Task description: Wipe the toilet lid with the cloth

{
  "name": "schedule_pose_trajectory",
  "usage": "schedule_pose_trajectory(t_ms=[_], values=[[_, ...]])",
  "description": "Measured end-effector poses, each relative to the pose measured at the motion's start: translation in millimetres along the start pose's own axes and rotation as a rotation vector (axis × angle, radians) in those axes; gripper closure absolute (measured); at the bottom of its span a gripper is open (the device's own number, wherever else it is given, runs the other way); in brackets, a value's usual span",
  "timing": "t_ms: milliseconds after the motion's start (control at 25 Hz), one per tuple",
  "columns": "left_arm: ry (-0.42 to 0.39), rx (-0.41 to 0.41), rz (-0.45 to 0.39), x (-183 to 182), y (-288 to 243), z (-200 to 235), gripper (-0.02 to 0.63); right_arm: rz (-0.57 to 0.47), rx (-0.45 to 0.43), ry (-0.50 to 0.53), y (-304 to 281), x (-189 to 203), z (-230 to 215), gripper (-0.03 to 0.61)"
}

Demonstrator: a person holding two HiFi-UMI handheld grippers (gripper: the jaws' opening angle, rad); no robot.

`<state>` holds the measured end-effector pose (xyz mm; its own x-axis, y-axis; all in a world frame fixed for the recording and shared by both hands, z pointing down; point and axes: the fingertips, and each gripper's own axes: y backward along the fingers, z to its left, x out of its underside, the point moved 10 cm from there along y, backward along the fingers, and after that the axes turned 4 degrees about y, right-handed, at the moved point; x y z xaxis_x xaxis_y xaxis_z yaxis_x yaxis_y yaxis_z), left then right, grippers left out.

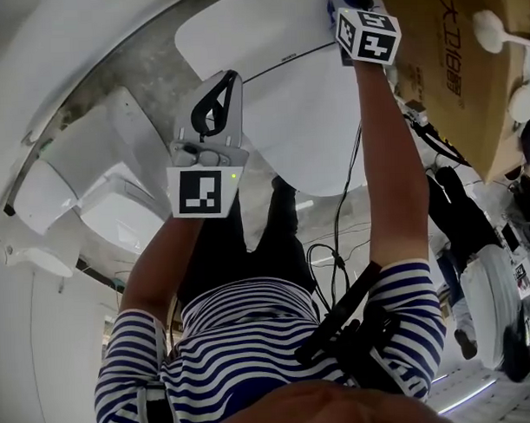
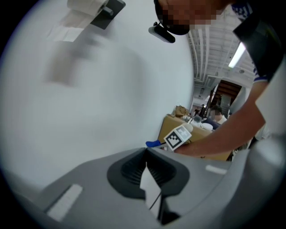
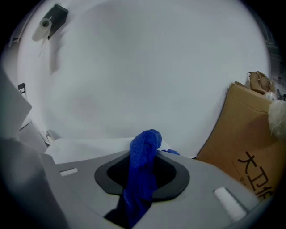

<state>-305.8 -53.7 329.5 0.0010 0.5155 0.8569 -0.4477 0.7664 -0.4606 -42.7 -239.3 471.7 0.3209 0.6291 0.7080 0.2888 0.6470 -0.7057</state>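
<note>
Right gripper [image 3: 145,154] is clamping the blue cloth [image 3: 142,179] by the toilet lid [image 1: 278,102], wiping perhaps under way; left gripper [image 2: 146,156] is hovering closed, empty.

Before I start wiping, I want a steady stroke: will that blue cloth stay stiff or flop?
Probably floppy: the blue cloth bunches and folds over between the right gripper's jaws. Likely light too, since its tip stands above them unsupported.

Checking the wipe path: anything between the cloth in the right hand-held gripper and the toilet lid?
Nothing visible. The right hand-held gripper is shut on the cloth at the far end of the toilet lid. The left hand-held gripper, shut and empty, hangs over its middle and might block a sweep there.
</note>
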Motion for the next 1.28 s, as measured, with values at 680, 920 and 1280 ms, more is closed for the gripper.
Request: schedule_pose_trajectory(t_ms=[680,920,1280], values=[[0.014,-0.093,-0.036,-11,27,29,0.611,-0.003,-0.281,0.085,-6,-18,180,0.474],[0.022,-0.132,-0.051,-8,47,38,0.611,0.015,-0.395,0.163,3,-11,258,0.474],[0.038,-0.160,-0.058,-2,65,54,0.611,0.025,-0.449,0.190,2,-7,301,0.474]])
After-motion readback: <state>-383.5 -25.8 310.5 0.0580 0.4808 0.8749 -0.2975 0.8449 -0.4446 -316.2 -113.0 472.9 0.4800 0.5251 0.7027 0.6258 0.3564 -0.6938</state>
